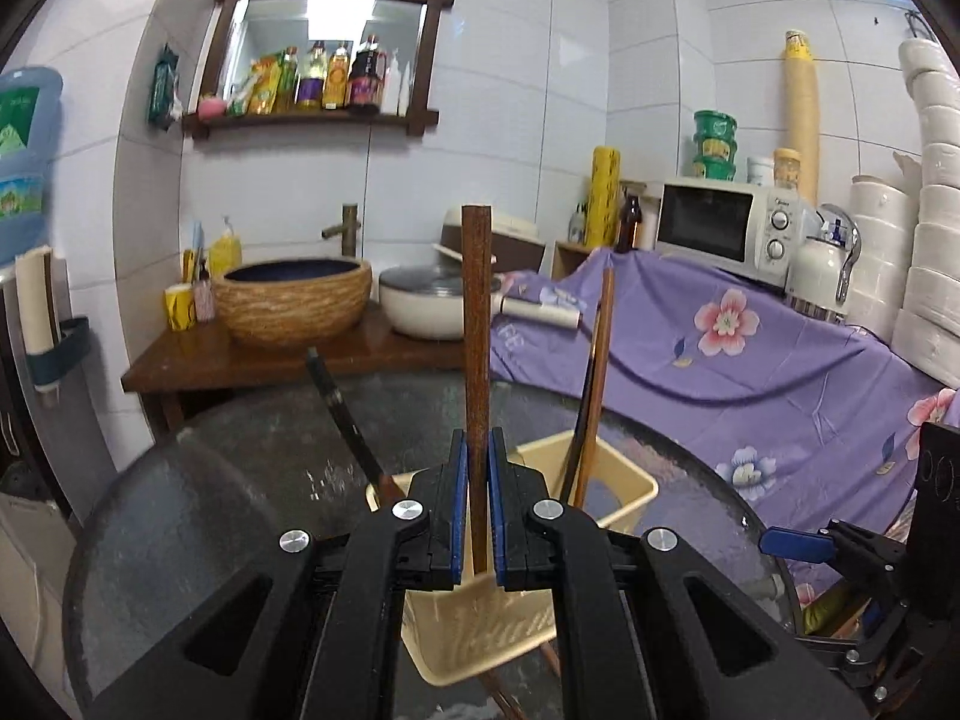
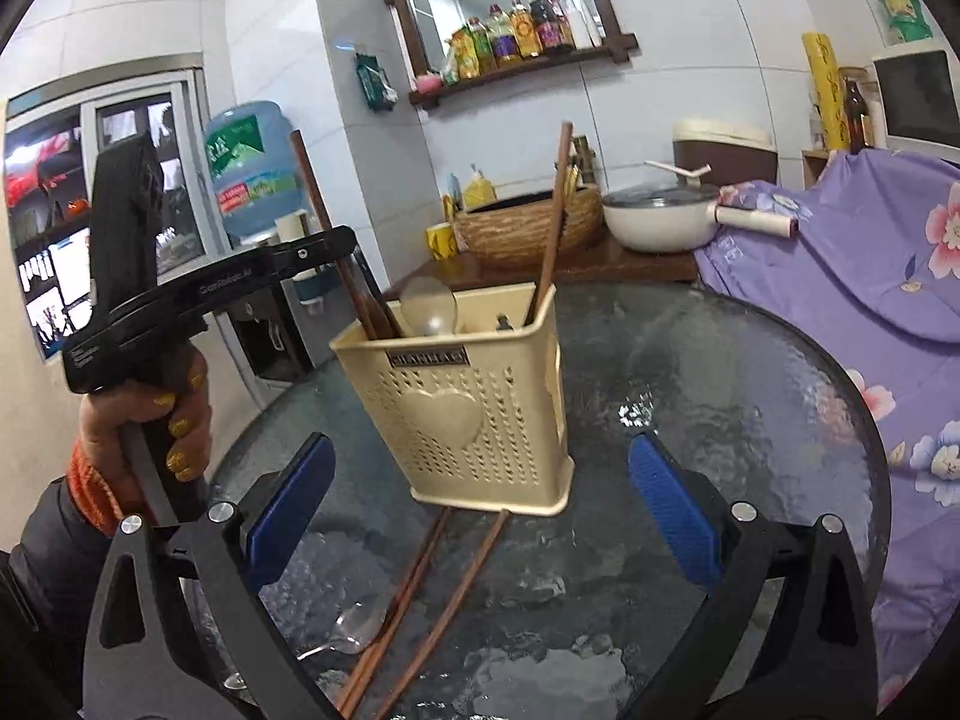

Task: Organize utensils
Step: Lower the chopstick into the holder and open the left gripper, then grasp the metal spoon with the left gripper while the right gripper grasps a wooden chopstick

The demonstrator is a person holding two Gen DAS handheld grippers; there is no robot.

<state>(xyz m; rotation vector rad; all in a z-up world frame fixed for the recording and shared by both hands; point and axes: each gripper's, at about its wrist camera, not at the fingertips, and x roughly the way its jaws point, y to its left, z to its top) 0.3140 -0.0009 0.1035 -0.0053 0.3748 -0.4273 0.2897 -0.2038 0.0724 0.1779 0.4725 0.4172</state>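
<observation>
My left gripper [image 1: 478, 456] is shut on a brown chopstick [image 1: 477, 312] that stands upright, its lower end over the cream utensil holder [image 1: 624, 492]. In the right wrist view a hand holds that left gripper [image 2: 336, 246] at the holder's [image 2: 480, 402] left side, with the chopstick [image 2: 312, 192] slanting into its left end. Inside stand a spoon [image 2: 429, 306] and another chopstick [image 2: 552, 222]. My right gripper [image 2: 483, 504] is open in front of the holder, with nothing between its fingers. Two chopsticks [image 2: 432, 588] and a clear spoon [image 2: 354, 630] lie on the glass table [image 2: 720, 396].
A purple flowered cloth [image 1: 750, 360] covers the counter to the right, with a microwave [image 1: 720, 228] on it. Behind the table a wooden stand carries a woven basin [image 1: 294, 300] and a white pot [image 1: 426, 306]. A water bottle [image 2: 252, 168] stands at the left.
</observation>
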